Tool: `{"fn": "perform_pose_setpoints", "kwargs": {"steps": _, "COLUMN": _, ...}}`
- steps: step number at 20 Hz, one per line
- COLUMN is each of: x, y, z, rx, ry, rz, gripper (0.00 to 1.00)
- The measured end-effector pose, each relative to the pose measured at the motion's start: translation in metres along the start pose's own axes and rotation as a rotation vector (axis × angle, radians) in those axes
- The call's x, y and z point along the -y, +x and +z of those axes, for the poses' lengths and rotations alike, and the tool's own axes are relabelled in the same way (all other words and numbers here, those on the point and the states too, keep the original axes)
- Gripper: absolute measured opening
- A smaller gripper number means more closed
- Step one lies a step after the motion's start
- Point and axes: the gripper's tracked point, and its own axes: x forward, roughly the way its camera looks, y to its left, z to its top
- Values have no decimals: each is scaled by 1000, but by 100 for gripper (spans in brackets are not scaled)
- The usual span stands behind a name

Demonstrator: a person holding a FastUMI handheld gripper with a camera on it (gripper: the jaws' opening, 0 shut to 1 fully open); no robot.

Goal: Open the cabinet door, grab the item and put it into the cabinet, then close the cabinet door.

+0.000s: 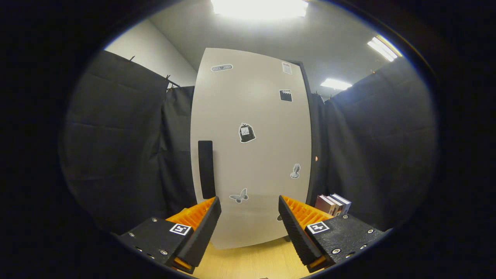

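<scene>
A tall pale cabinet door (252,147) stands shut straight ahead, dotted with small stickers. Its dark vertical handle (206,169) runs along the door's left side, just above my left fingertip. My gripper (250,205) is open, with nothing between the fingers, and faces the lower part of the door from a short way off. Several books (332,204) stand upright on the wooden table beside the cabinet's right side, just beyond my right finger.
A light wooden tabletop (248,261) lies below the fingers and carries the cabinet. Black cloth (128,147) walls the booth on the left and right. Bright ceiling lights glow overhead.
</scene>
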Motion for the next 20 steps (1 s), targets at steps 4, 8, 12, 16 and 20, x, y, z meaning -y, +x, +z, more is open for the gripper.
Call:
{"fn": "perform_pose_setpoints", "kwargs": {"steps": 4, "x": 9, "y": -25, "z": -9, "rx": 8, "ry": 7, "rz": -1, "gripper": 93}}
{"fn": "perform_pose_setpoints", "kwargs": {"steps": 8, "x": 17, "y": -46, "z": -24, "rx": 12, "ry": 8, "rz": -7, "gripper": 93}}
{"fn": "perform_pose_setpoints", "kwargs": {"steps": 12, "x": 19, "y": -61, "z": -36, "rx": 11, "ry": 18, "rz": -3, "gripper": 93}}
{"fn": "perform_pose_setpoints", "kwargs": {"steps": 16, "x": 15, "y": -65, "z": -41, "rx": 14, "ry": 26, "rz": 9, "gripper": 93}}
{"fn": "perform_pose_setpoints", "kwargs": {"steps": 20, "x": 8, "y": -67, "z": -42, "rx": 17, "ry": 36, "rz": 17, "gripper": 93}}
